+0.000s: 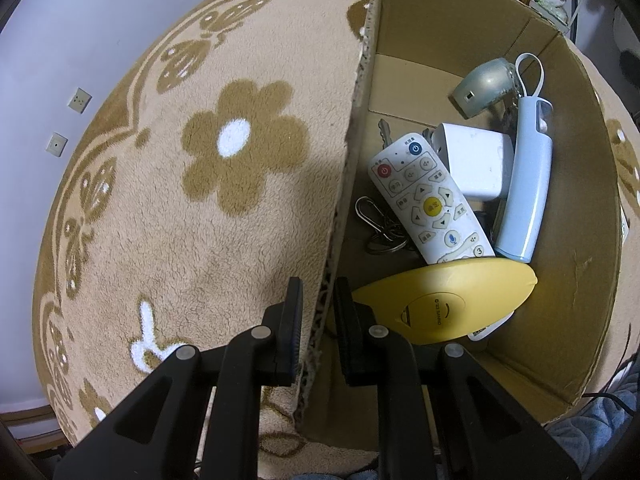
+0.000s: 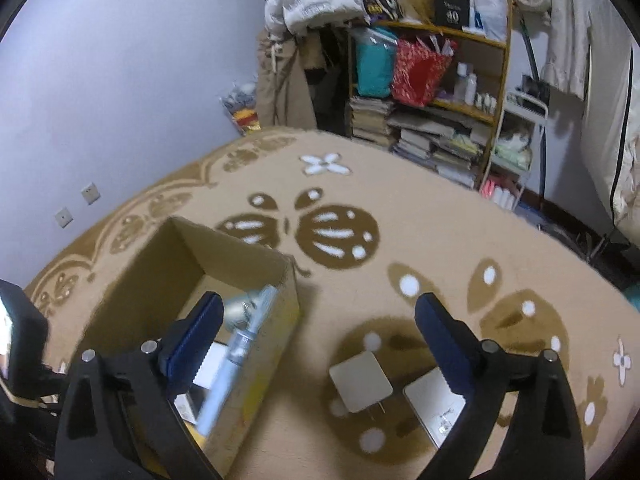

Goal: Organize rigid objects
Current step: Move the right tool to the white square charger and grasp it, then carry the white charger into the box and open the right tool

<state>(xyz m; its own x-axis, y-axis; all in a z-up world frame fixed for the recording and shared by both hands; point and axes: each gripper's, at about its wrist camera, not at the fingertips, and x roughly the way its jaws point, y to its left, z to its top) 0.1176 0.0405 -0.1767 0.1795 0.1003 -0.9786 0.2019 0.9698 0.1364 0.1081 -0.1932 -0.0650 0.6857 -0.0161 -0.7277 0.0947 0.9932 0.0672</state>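
My left gripper (image 1: 319, 286) is shut on the left wall of an open cardboard box (image 1: 362, 92), one finger outside and one inside. In the box lie a white remote (image 1: 430, 204), a white adapter (image 1: 478, 164), a light blue handheld device (image 1: 526, 184), a yellow oval object (image 1: 444, 300), a silvery part (image 1: 486, 84) and a key ring (image 1: 372, 220). My right gripper (image 2: 320, 308) stands wide open above the carpet, right of the box (image 2: 264, 344), with nothing between its fingers. Two white plug adapters (image 2: 360, 380) (image 2: 434, 404) lie on the carpet below it.
A beige carpet (image 2: 400, 208) with brown flower and butterfly patterns covers the floor. A crowded wooden shelf (image 2: 432, 92) with books and bags stands at the back, with a white cart (image 2: 516, 140) beside it. Wall sockets (image 2: 90, 194) sit low on the left wall.
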